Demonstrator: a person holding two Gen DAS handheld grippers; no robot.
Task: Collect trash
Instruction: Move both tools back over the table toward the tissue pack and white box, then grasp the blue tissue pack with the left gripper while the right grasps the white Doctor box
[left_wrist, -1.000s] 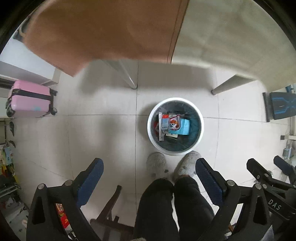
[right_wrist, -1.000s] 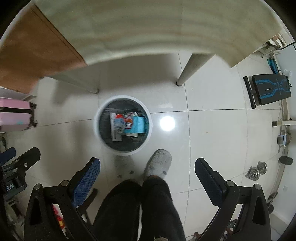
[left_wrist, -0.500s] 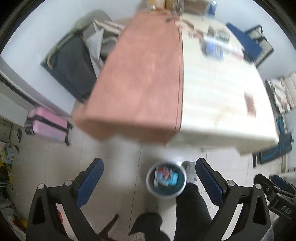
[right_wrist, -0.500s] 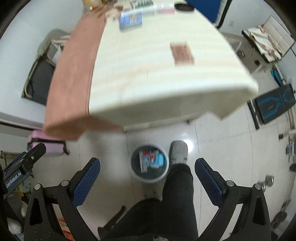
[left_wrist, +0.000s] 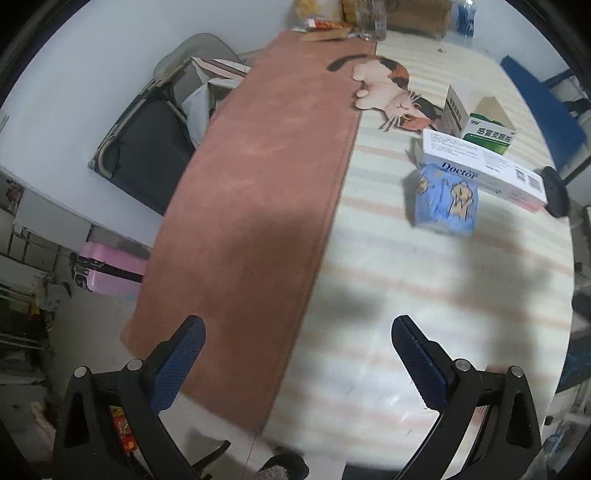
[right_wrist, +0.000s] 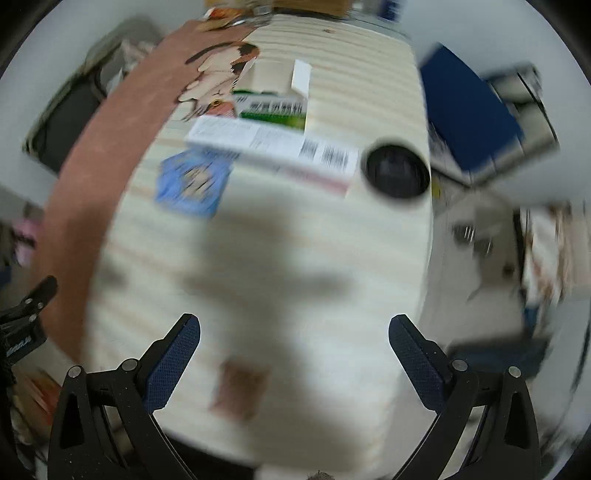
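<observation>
Both views look down on a pale striped table (left_wrist: 388, 280). A blue tissue pack (left_wrist: 445, 199) (right_wrist: 192, 182) lies at the far middle, with a long white box (left_wrist: 484, 164) (right_wrist: 273, 146) and an opened green-and-white medicine box (left_wrist: 487, 134) (right_wrist: 275, 105) behind it. A small brown wrapper (right_wrist: 240, 387) lies near the table's front edge, blurred. My left gripper (left_wrist: 295, 354) hangs open over the near edge with nothing in it. My right gripper (right_wrist: 293, 350) is open too, above the wrapper and apart from it.
A brown cloth (left_wrist: 251, 206) covers the table's left strip, with a cat-shaped mat (left_wrist: 391, 92) at its far end. A black round lid (right_wrist: 397, 171) sits at the right edge. A folding chair (left_wrist: 147, 147) and pink suitcase (left_wrist: 110, 269) stand left; a blue chair (right_wrist: 469, 110) right.
Both grippers swung up from looking at the floor bin and the person's legs to looking across the tabletop. The bin has left the view. Both stay open.
</observation>
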